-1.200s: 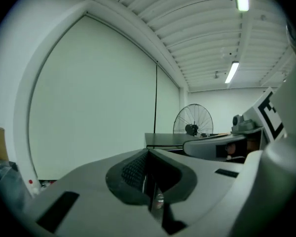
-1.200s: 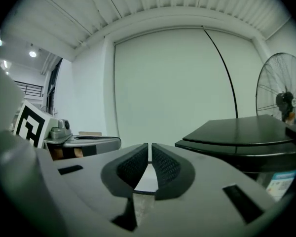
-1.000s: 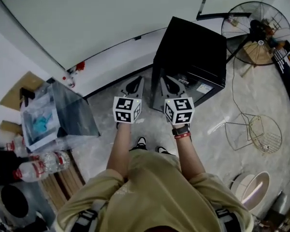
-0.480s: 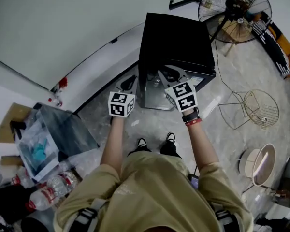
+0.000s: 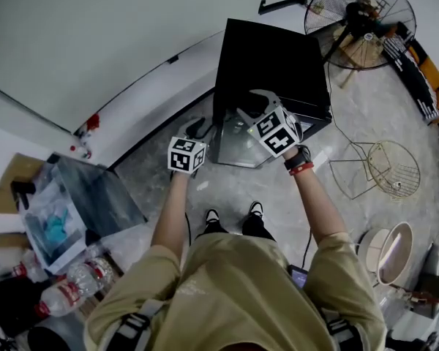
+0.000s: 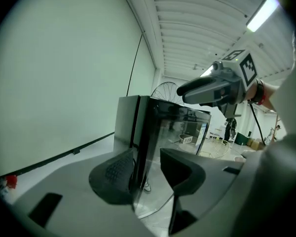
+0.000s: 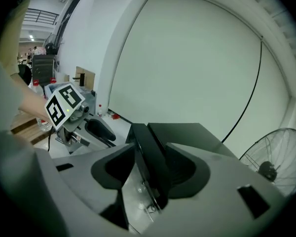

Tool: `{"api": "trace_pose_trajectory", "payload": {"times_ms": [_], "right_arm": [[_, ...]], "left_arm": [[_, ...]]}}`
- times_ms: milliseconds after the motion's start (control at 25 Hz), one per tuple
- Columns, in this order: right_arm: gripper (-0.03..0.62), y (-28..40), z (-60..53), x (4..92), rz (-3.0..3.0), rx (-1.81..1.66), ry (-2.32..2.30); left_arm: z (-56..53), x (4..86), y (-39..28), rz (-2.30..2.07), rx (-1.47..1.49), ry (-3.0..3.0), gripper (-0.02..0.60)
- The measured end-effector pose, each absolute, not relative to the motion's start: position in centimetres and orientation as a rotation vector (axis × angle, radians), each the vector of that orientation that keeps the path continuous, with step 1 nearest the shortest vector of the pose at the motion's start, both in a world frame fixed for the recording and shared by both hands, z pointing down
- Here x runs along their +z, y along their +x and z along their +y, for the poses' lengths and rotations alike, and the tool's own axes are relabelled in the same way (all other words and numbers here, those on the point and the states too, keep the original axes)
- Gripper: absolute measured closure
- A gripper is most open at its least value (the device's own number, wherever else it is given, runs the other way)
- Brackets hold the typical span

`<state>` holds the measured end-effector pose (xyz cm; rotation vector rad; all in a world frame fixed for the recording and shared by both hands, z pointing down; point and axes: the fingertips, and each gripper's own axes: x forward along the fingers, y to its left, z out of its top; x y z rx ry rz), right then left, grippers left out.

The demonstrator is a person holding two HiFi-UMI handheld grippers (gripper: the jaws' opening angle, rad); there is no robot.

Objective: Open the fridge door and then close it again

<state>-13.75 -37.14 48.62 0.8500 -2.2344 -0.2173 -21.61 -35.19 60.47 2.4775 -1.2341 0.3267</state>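
A small black fridge (image 5: pixel 274 57) stands on the floor against the wall, its glossy door (image 5: pixel 241 143) facing me. My left gripper (image 5: pixel 199 128) is at the door's left edge; in the left gripper view this gripper (image 6: pixel 148 169) straddles that vertical edge (image 6: pixel 140 147), jaws opening, pads not pressing. My right gripper (image 5: pixel 252 102) is over the door's top left corner. In the right gripper view this gripper (image 7: pixel 153 169) has the door's top edge (image 7: pixel 150 152) between its opening jaws. I cannot tell whether the door is ajar.
A floor fan (image 5: pixel 358 17) stands right of the fridge. A wire basket (image 5: pixel 386 170) and a white bucket (image 5: pixel 388 253) sit on the floor at the right. A grey bin (image 5: pixel 95 196) and plastic bottles (image 5: pixel 66 284) are at the left.
Both grippers have moved forward from in front of the fridge onto the door's edges. The right one rolled over the top corner, the left one dropped lower. Both sets of jaws went from shut to spread.
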Motion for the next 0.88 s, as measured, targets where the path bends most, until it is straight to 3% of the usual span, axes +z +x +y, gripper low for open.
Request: {"api": "trace_pose_trajectory", "payload": {"times_ms": [200,600,880], "right_arm": [[0.393,-14.1,-38.0,50.1,-2.145,-0.269,0.757],[0.372,-13.7,-38.8,52.9,-1.991,-0.357,0.667],[0.373,-13.7,-38.8,52.9,-1.992,-0.319,0.628]], "left_arm": [[-36.2,63.7,-21.7,-1.165,0.363,2.451,0.382],[-38.4,68.4,-20.1,-1.061,0.448,2.393,0.382],[-39.0,68.7,-19.7,-1.036,0.511,2.411,0.447]]}}
